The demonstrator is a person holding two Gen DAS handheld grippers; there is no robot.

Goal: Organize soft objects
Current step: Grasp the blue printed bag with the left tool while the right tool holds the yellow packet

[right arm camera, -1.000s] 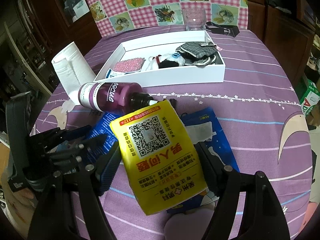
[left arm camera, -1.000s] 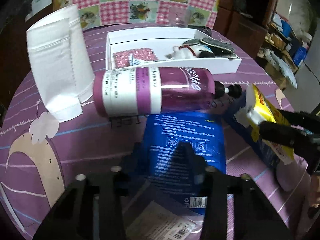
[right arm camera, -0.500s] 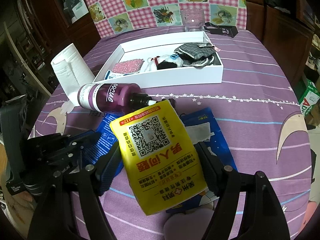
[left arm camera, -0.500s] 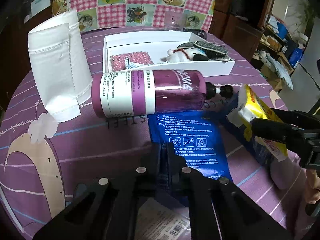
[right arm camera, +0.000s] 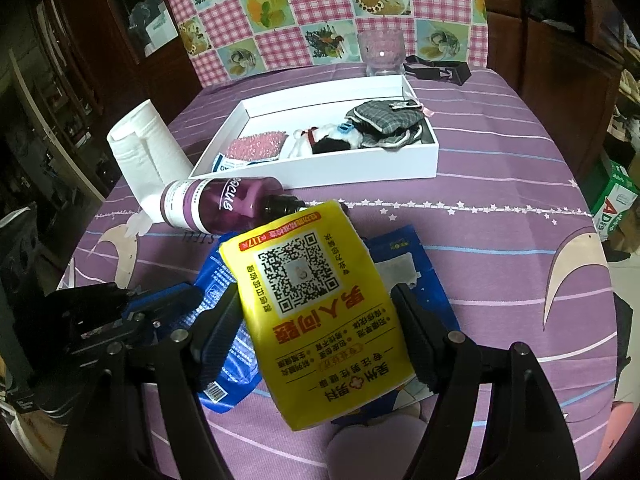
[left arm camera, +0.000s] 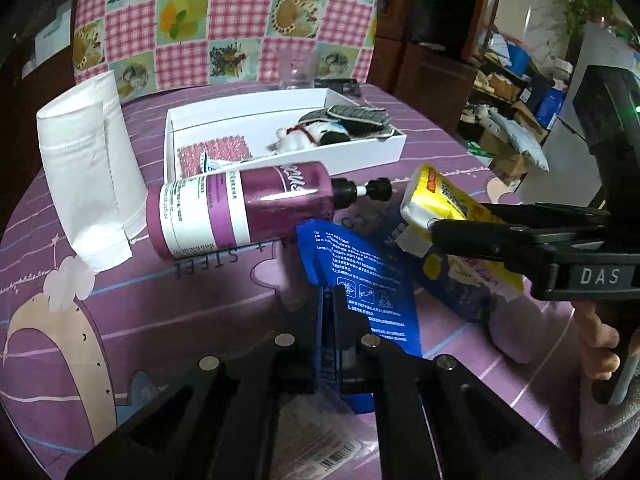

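1. Left wrist view: against the earlier frame, the left gripper (left arm camera: 331, 320) has closed from partly apart onto the flat blue plastic pouch (left arm camera: 360, 276) and raised its near edge off the purple patterned tablecloth (left arm camera: 132, 300). The jaws are pressed together on the thin pouch near its edge, a hold judged suited to peeling it free of the clutter.
2. The purple pump bottle (left arm camera: 240, 212) lies on its side just beyond, in front of the white shallow box (left arm camera: 360, 152) already holding soft items.
3. Right wrist view: the right gripper (right arm camera: 316, 320) is unchanged, its jaws wide and clamped across the yellow soft tissue pack (right arm camera: 316, 304), held clear above the table, apparently awaiting placement in the box.
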